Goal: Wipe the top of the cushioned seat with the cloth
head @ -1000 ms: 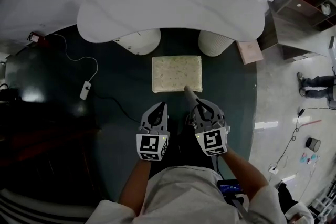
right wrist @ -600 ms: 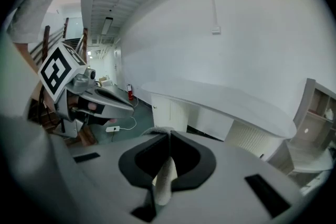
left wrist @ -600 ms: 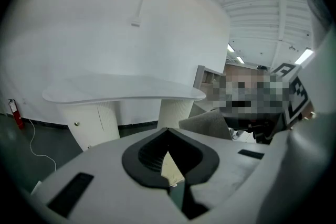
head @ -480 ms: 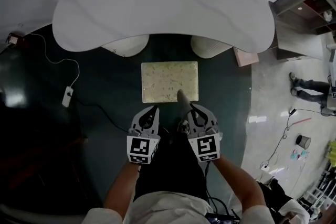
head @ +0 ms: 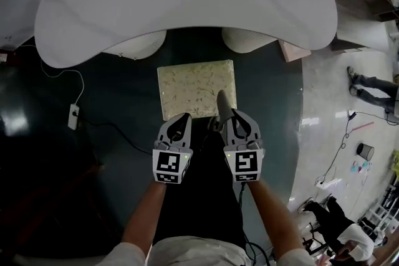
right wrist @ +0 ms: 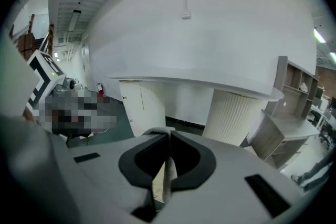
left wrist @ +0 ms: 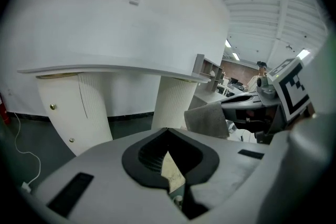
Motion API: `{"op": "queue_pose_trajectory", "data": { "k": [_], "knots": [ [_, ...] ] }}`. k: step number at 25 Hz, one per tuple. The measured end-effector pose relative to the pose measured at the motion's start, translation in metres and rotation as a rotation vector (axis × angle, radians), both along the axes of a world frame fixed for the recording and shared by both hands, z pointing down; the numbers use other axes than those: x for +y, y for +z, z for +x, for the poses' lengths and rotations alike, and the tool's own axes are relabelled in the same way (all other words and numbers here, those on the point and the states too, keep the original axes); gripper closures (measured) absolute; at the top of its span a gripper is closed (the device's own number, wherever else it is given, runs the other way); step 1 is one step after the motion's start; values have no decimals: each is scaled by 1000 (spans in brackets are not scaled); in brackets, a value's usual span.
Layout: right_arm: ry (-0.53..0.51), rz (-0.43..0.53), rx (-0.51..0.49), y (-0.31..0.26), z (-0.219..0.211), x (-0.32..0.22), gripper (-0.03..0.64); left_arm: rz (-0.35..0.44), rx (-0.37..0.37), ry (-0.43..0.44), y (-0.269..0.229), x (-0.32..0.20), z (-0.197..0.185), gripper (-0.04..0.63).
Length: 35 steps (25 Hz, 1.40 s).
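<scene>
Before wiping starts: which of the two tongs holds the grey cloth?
The right tongs: they are shut on the grey cloth, which sticks out toward the pale patterned seat. The left tongs hold nothing.

Strong fisheye bending was seen in all views, and the corners of both gripper views were blackened. The white tabletop point(head: 187, 3) was lit brightly and evenly, while the dark floor point(head: 56, 152) was left dim, with faint glare at its left edge. The near jaws were rendered soft, and the ceiling lights point(left wrist: 230, 43) were blown out.
</scene>
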State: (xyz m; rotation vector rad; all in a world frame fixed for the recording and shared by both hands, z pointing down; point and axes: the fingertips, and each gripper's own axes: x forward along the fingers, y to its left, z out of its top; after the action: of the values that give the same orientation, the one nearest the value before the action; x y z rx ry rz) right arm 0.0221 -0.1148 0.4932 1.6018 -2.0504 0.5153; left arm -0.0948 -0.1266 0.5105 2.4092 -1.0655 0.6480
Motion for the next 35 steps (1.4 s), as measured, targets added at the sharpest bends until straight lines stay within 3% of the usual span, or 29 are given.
{"op": "queue_pose_trajectory", "data": {
  "k": [7, 16, 29, 35],
  "knots": [
    [-37, -23, 2, 48, 21, -26, 603, -25, 8, -103, 43, -34, 27, 583],
    [-16, -46, 17, 92, 57, -52, 603, -62, -64, -107, 86, -50, 47, 583],
    [-94, -30, 385, 138, 91, -90, 603, -141, -62, -100, 151, -54, 34, 583],
    [-174, -18, 520, 160, 86, -109, 603, -169, -55, -87, 175, -49, 29, 583]
  ]
}}
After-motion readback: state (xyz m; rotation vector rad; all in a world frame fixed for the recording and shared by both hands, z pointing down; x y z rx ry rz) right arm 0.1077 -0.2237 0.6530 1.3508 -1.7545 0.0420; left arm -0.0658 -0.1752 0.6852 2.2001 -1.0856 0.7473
